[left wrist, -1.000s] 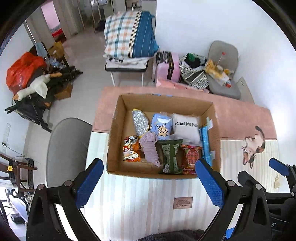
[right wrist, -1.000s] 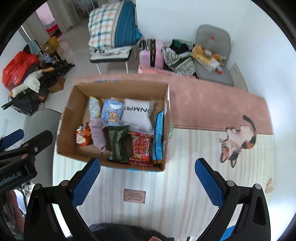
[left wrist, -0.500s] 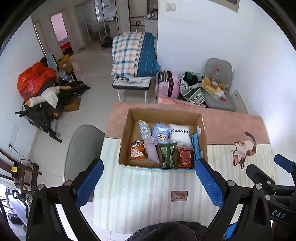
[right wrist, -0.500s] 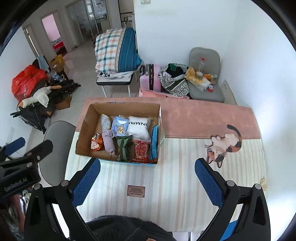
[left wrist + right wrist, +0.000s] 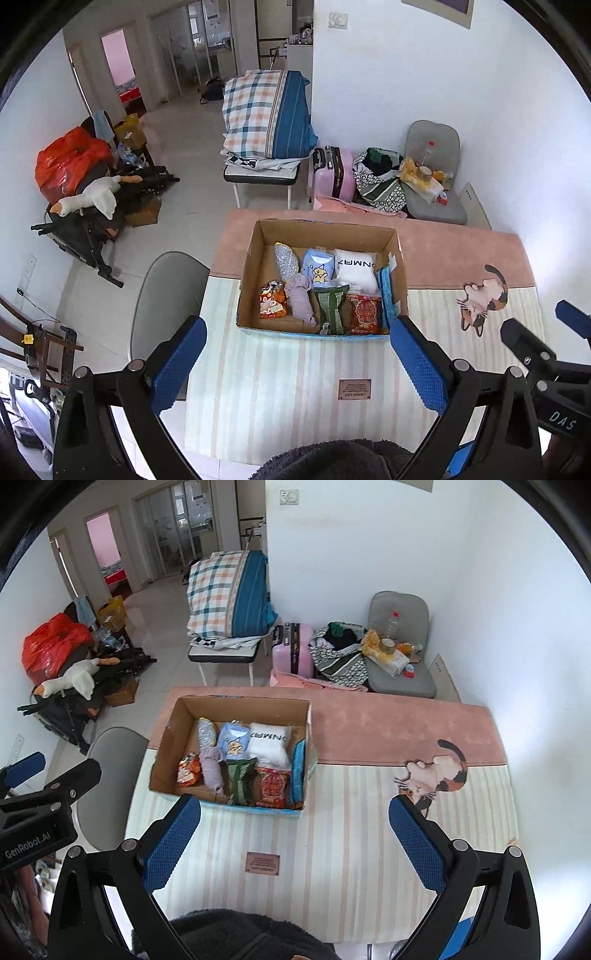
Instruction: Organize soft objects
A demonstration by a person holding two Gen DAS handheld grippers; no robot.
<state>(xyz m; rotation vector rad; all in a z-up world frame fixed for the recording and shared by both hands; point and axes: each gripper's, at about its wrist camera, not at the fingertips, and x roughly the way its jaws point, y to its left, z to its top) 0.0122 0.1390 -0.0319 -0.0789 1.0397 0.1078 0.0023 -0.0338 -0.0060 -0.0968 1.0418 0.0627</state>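
Observation:
A cardboard box [image 5: 255, 258] [image 5: 168, 734] stands on the striped table cloth. It holds a white pillow [image 5: 356, 267] [image 5: 269, 744], a blue cartoon pack [image 5: 317, 264], a lilac cloth roll [image 5: 301, 297] [image 5: 211, 762], a silver pouch [image 5: 286, 256] and several snack bags [image 5: 365, 308]. My left gripper [image 5: 297, 363] is open and empty, high above the table in front of the box. My right gripper [image 5: 293, 843] is open and empty, to the right of the left one.
The table [image 5: 295, 387] has a pink far band [image 5: 388, 720] and a cat print [image 5: 437, 771]. A grey chair [image 5: 166, 288] stands at the left. Beyond are a folded quilt on a bench [image 5: 266, 114], a pink suitcase [image 5: 332, 170] and a cluttered grey chair [image 5: 432, 181].
Both grippers have risen and pulled back from the box, so it looks smaller and more of the room shows. Both stayed open and empty.

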